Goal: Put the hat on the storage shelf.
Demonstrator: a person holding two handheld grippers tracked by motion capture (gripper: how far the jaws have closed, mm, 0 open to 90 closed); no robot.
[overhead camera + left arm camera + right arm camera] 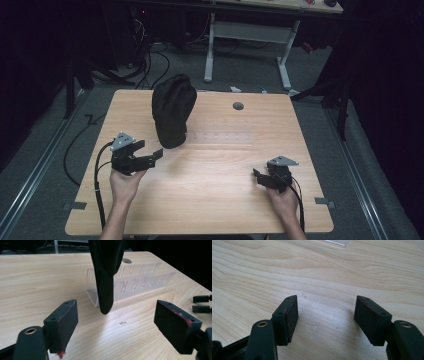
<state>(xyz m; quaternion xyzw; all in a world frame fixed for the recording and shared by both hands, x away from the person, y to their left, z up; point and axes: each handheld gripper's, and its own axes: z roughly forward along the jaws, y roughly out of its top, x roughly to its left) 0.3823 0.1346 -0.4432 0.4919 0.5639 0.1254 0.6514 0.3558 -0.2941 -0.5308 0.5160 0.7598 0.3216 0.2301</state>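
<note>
A black cap (pixel 172 110) hangs over the left end of a clear acrylic rack (pixel 220 136) at the back left of the wooden table (pixel 225 200). In the left gripper view the cap's brim (pixel 105 277) points down in front of the rack (pixel 140 282). My left gripper (pixel 150 150) sits just left of and below the cap, open, its jaws (pixel 117 322) wide apart with nothing between them. My right gripper (pixel 257 176) rests near the front right of the table, open over bare wood (pixel 327 315). Its jaw tips (pixel 201 303) show at the right edge of the left gripper view.
A grey round grommet (pixel 238 106) sits in the tabletop at the back. Beyond the table stands a desk with white legs (pixel 285 60), and cables (pixel 150 65) lie on the floor. A corner of the clear rack (pixel 337 242) is at the top of the right gripper view.
</note>
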